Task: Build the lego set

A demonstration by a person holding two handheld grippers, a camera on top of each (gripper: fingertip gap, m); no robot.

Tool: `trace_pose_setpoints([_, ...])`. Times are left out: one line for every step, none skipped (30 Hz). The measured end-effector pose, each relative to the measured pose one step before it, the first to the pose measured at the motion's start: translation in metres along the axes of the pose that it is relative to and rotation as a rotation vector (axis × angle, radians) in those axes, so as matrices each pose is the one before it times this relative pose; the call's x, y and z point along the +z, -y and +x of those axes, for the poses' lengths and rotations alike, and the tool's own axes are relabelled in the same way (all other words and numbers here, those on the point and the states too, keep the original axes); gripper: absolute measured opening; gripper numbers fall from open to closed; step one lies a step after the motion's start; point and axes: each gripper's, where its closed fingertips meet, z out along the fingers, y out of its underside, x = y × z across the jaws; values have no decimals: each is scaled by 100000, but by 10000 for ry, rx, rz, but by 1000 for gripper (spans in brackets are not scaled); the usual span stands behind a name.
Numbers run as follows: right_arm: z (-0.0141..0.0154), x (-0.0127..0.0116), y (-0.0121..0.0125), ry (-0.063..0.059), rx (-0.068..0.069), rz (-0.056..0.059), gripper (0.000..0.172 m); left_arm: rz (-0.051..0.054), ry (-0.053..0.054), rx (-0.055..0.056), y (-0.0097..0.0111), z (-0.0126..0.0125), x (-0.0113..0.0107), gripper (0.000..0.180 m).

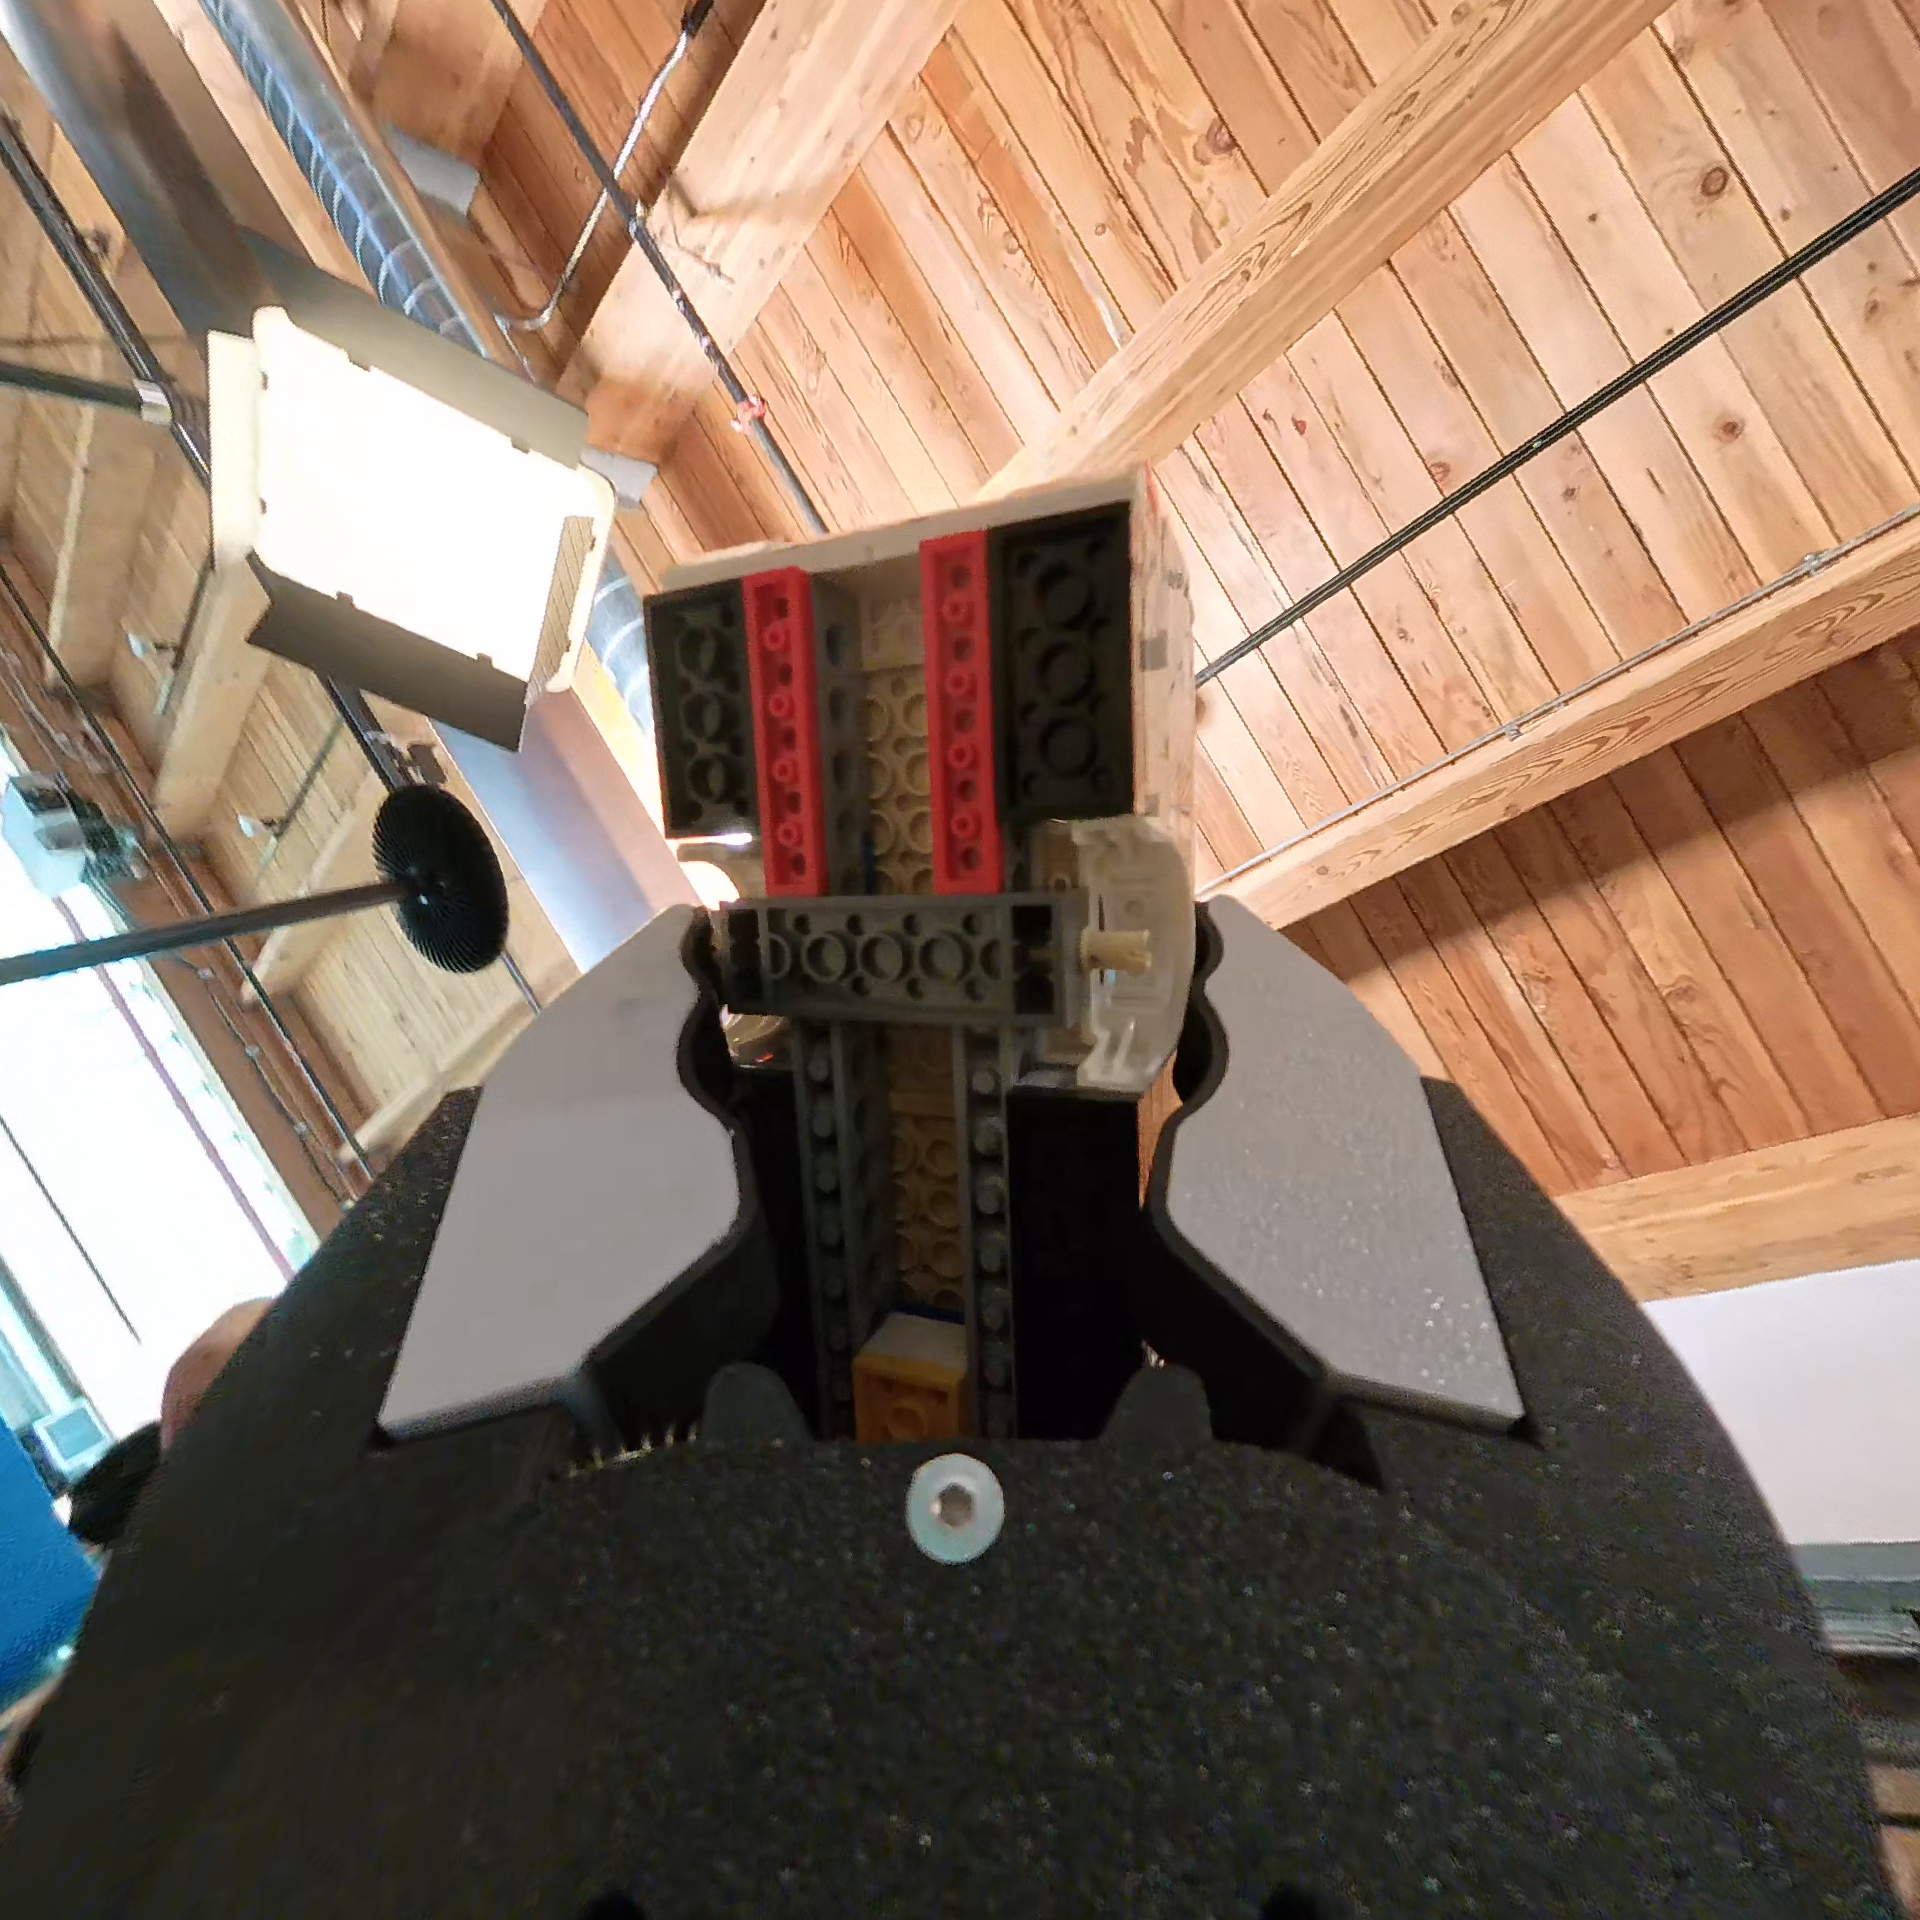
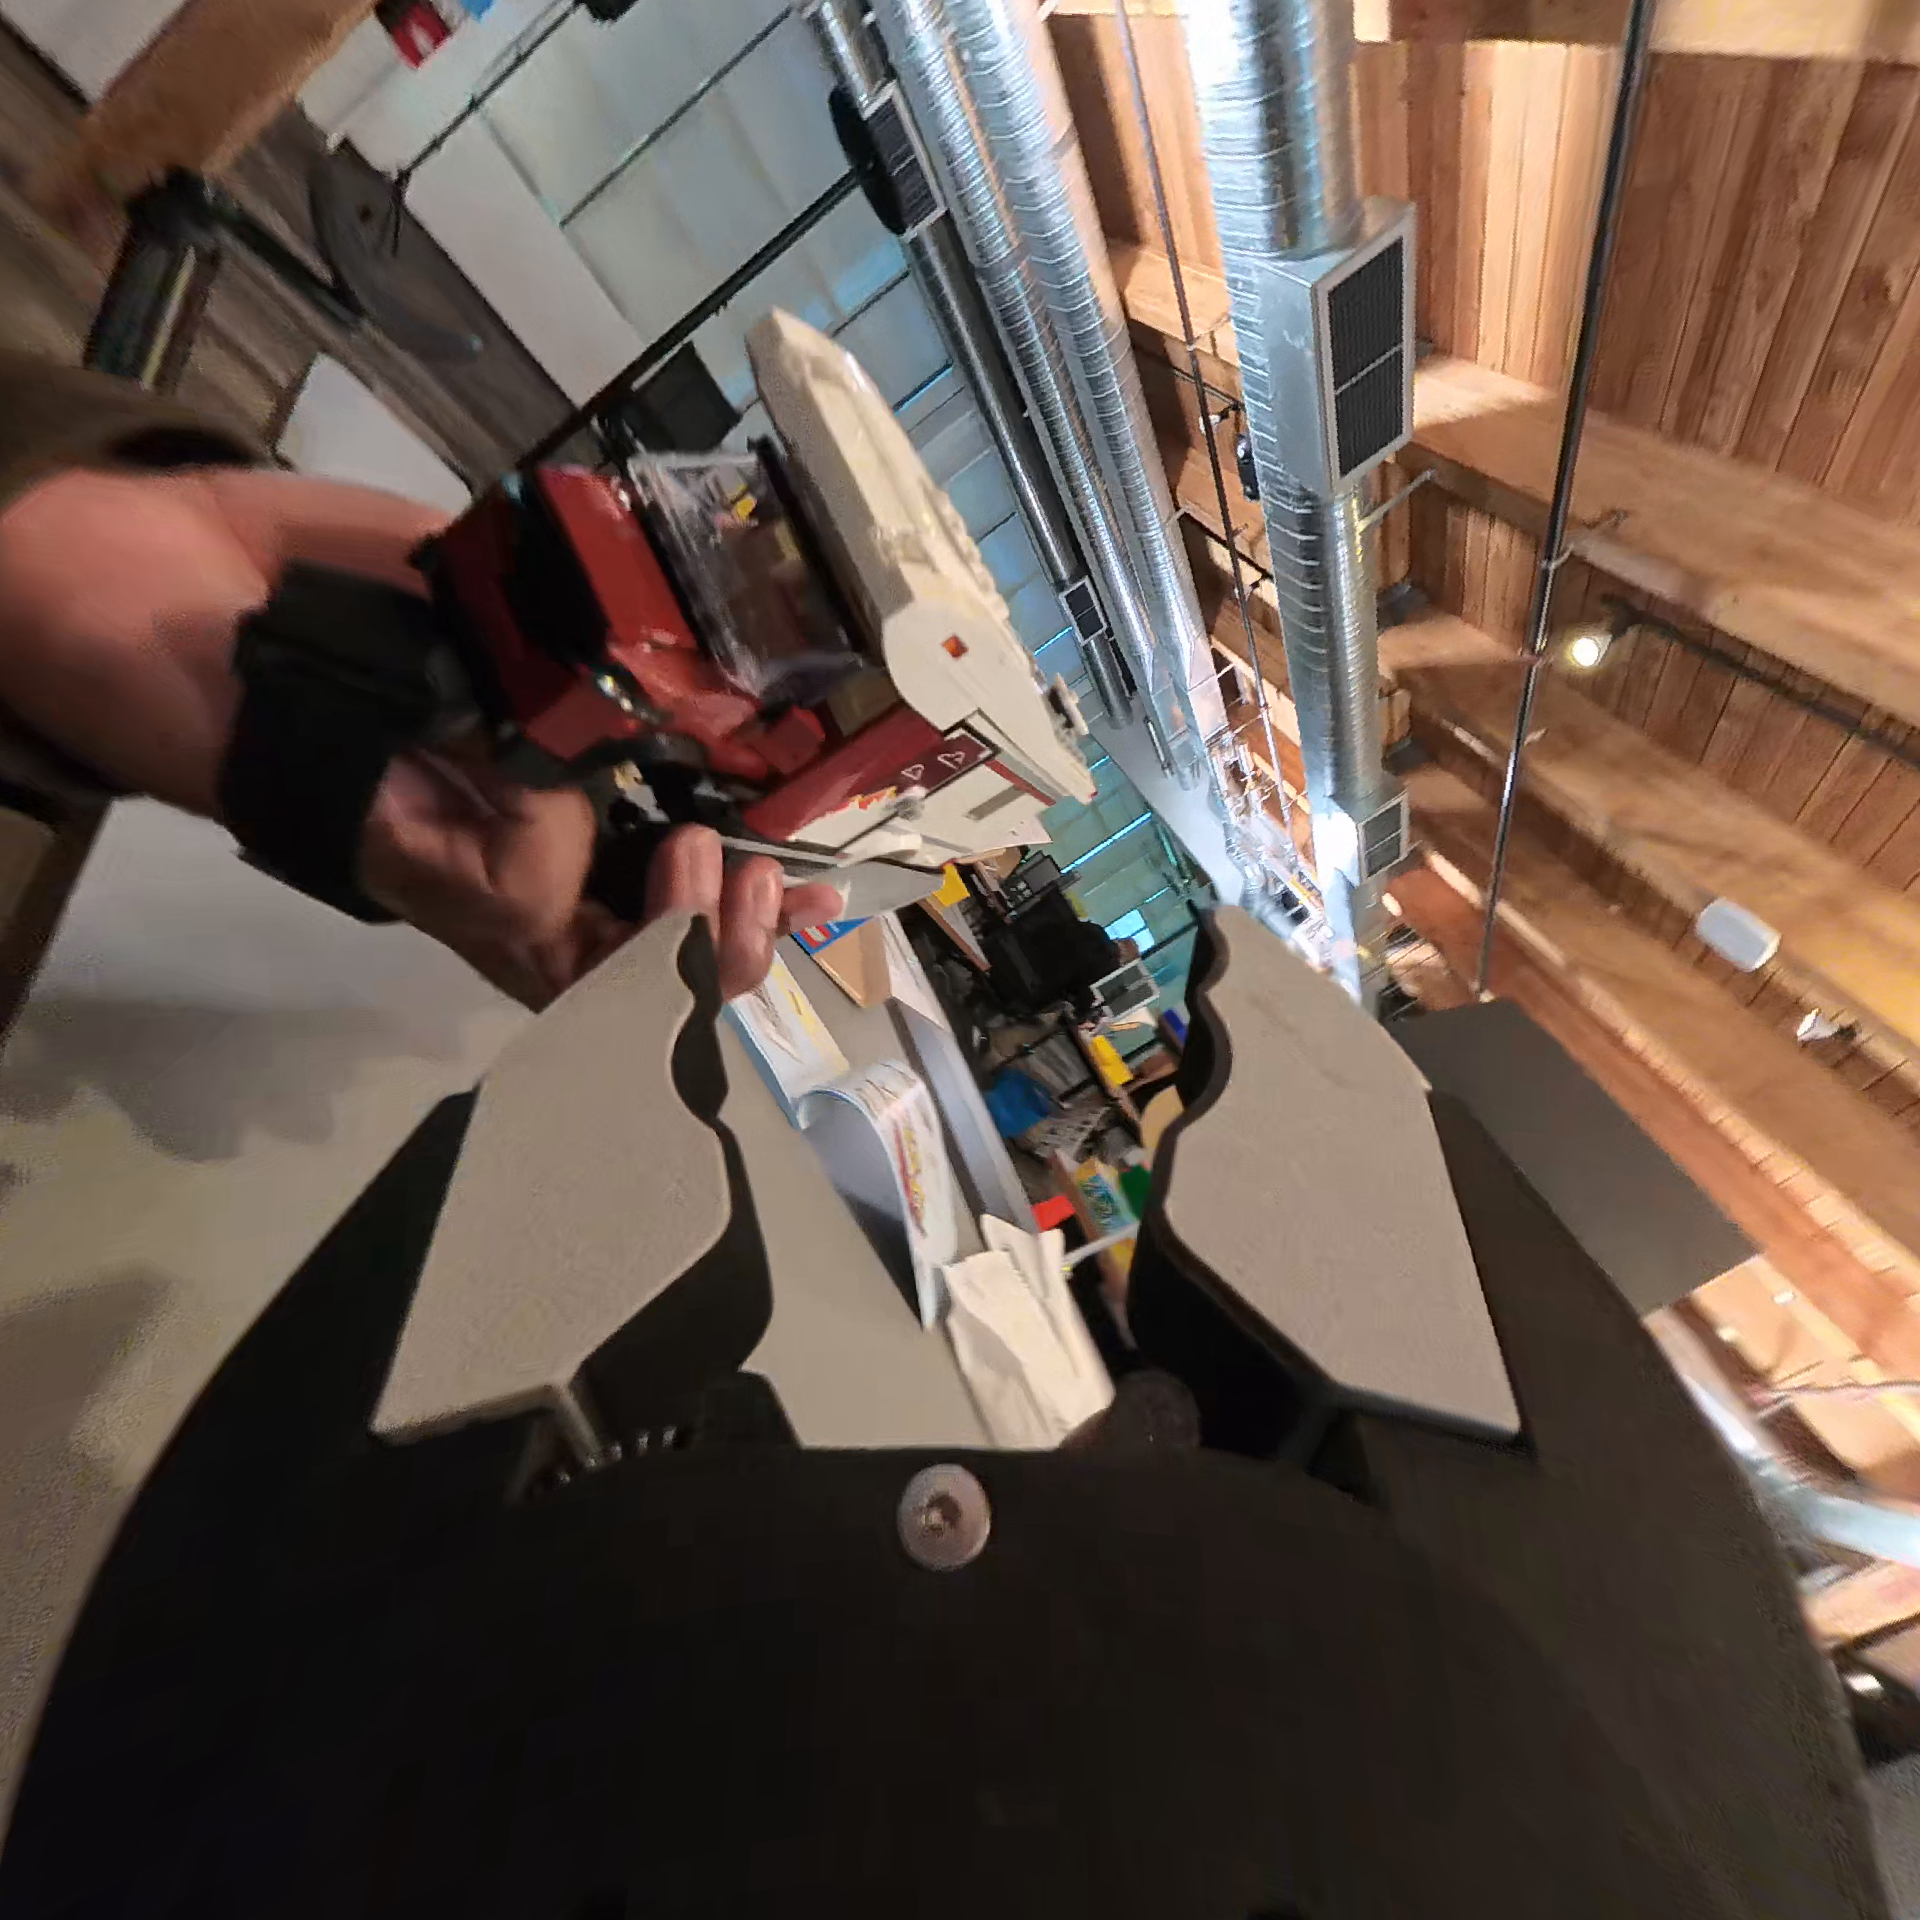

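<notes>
Where it is clamped wide around a brick-built model [image 1: 894, 727] of red, black, tan and white, the left hand-held gripper [image 1: 940, 977] bears on a dark grey plate [image 1: 894, 961] and a white wheel arch [image 1: 1127, 966], underside toward camera, raised against the wooden ceiling [image 1: 1455, 312]. The right hand-held gripper [image 2: 951, 997] gapes fully, holding nothing, near and right of the model. Risk, my judgement: the arch could pop off under squeeze, dropping the model.
</notes>
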Motion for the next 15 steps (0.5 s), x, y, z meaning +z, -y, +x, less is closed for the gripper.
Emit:
trace_pose_setpoints([-87, 193, 56, 6, -549, -59, 88, -120, -54, -186, -243, 105, -126, 85])
trace_pose_setpoints([-92, 195, 123, -9, -562, -40, 89, -72, -69, -187, -208, 119, -142, 85])
trace_pose_setpoints([-109, 209, 190, -13, -536, 3, 91, -44, -88, -188, -185, 127, -140, 85])
trace_pose_setpoints([-92, 231, 245, -21, -484, 30, 92, -37, -67, -172, -187, 90, -141, 85])
trace_pose_setpoints([-94, 219, 256, -23, -441, 49, 94, -35, -29, -136, -178, 30, -156, 85])
trace_pose_setpoints([-150, 230, 293, 6, -417, 67, 95, -7, 3, -86, -128, -1, -190, 85])
trace_pose_setpoints([-201, 232, 287, 48, -399, 73, 96, 36, 12, -56, -82, -6, -232, 85])
trace_pose_setpoints([-224, 222, 249, 70, -395, 63, 95, 46, 5, -85, -28, -11, -244, 85])
trace_pose_setpoints([-217, 232, 213, 78, -388, 48, 95, 23, -4, -138, -22, -35, -264, 85])
trace_pose_setpoints([-196, 216, 190, 84, -347, 51, 95, 8, -10, -192, 2, -54, -245, 85])
trace_pose_setpoints([-155, 197, 192, 68, -271, 73, 94, 12, 4, -181, 54, -101, -208, 86])
trace_pose_setpoints([-61, 161, 214, 37, -168, 100, 94, 20, 13, -129, 93, -115, -165, 85])
trace_pose_setpoints([-11, 153, 220, 20, -69, 118, 93, 4, -21, -151, 96, -76, -125, 85])
trace_pose_setpoints([5, 123, 225, 9, -7, 123, 93, -14, -90, -211, 92, -7, -129, 86])
trace_pose_setpoints([-18, 128, 224, 0, 12, 117, 93, -15, -123, -198, 77, 63, -130, 85])
